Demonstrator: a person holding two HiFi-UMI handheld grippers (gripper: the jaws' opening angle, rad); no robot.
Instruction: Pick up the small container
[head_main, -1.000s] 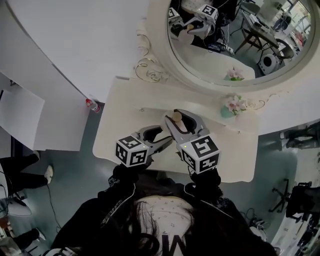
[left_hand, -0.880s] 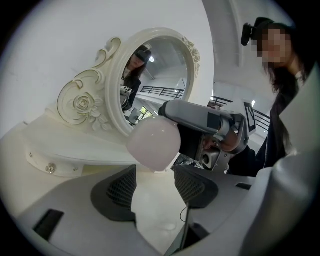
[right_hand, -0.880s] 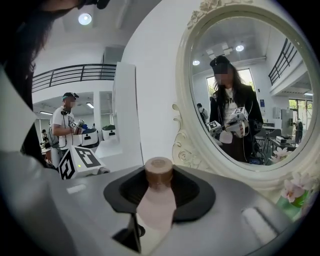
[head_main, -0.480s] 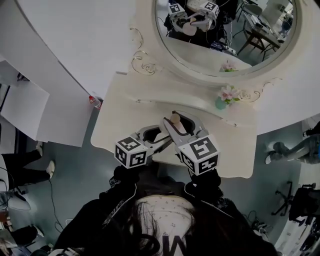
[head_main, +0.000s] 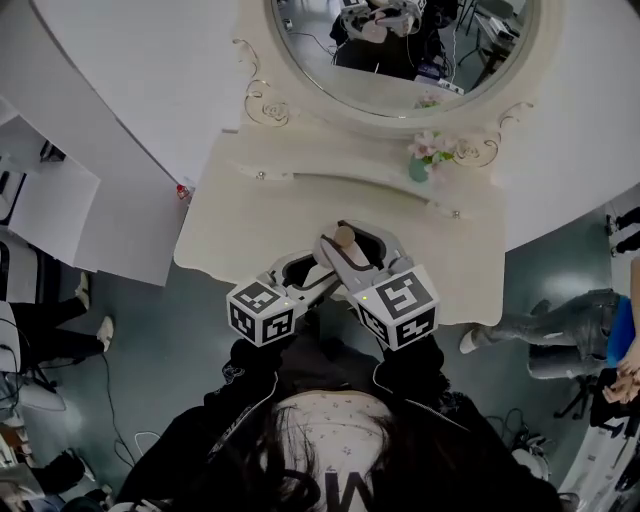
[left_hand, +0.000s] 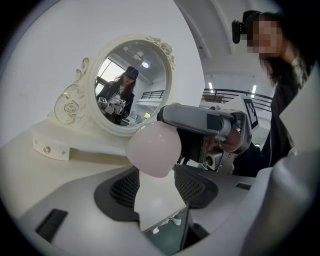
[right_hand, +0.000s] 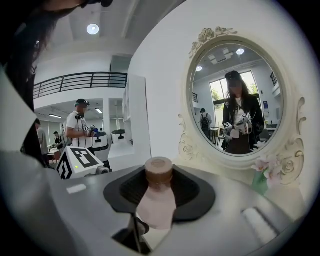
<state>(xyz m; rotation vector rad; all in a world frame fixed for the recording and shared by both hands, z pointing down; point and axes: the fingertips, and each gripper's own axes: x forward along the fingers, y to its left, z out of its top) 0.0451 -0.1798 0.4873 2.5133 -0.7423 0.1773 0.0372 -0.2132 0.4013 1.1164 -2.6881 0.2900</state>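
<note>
The small container (head_main: 345, 238) is pale pink with a brown cap. My right gripper (head_main: 352, 232) is shut on it and holds it above the front of the cream dressing table (head_main: 250, 230). In the right gripper view the capped end (right_hand: 159, 172) stands up between the dark pads (right_hand: 192, 192). My left gripper (head_main: 316, 273) sits just left of it, jaws pointing at it and open. In the left gripper view the container's rounded pink end (left_hand: 152, 149) hangs over the jaw tips, and table and floor show through the gap.
An oval mirror (head_main: 400, 50) in an ornate frame stands at the table's back. A small vase of pink flowers (head_main: 420, 160) sits at the back right. A red-capped bottle (head_main: 183, 190) lies off the left edge. A bystander's legs (head_main: 545, 335) are on the floor at right.
In the head view the table and mirror have slid up and left. Both grippers keep their pose, and the container stays in the right one.
</note>
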